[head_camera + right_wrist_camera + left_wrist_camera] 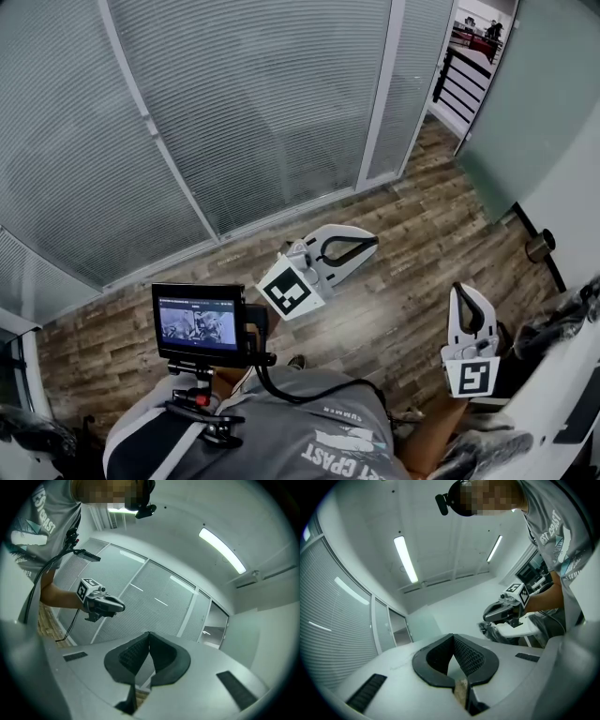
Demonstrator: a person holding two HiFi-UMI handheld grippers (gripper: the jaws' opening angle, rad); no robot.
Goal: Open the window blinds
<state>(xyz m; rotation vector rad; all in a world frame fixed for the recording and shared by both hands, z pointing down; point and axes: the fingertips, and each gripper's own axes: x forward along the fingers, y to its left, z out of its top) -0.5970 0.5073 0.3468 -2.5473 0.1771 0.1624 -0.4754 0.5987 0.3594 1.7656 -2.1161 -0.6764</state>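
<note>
Closed grey slatted blinds (253, 103) hang behind the glass wall panels ahead, running down to the floor. In the head view my left gripper (371, 243) is held out over the wooden floor, short of the blinds, its jaws together and nothing between them. My right gripper (463, 292) sits lower right near my body, also shut and empty. In the left gripper view the left gripper (453, 637) has its tips meeting, with the blinds (333, 620) off to the left. In the right gripper view the right gripper (149, 633) is closed and faces the blinds (154, 606). Neither gripper touches the blinds.
A small monitor (199, 323) is mounted on a rig at my chest, with a cable trailing from it. White frame posts (380, 94) divide the glass panels. A frosted glass door (534, 103) stands at the right, with a black railing (464, 80) beyond it. White furniture (562, 375) crowds the lower right.
</note>
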